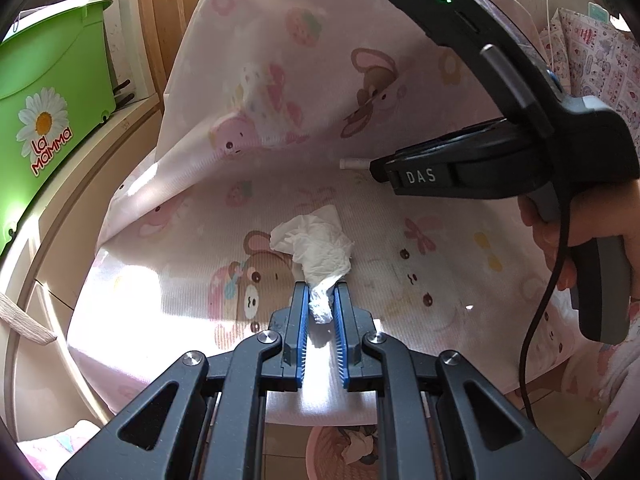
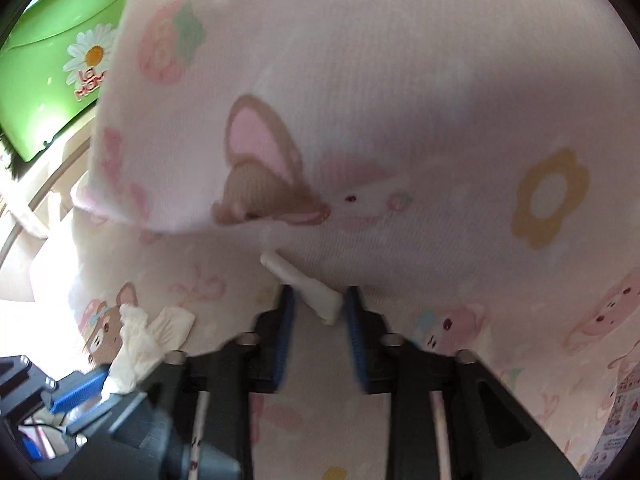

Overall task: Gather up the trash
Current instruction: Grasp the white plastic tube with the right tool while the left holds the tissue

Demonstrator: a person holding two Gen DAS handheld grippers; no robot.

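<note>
Left tool [image 1: 321, 294] clamps the crumpled tissue [image 1: 316, 246] on the pink cartoon-print sheet [image 1: 280, 80]; right tool [image 2: 319, 304] (jaws narrowly apart) brackets a small white stick [image 2: 304, 288], contact unclear.

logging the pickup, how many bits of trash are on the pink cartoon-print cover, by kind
crumpled white paper tissue: 1, pinched in the left gripper
small white rolled paper stick: 1, between the right gripper fingers
total: 2, both on the pink cartoon-print fabric cover
</note>
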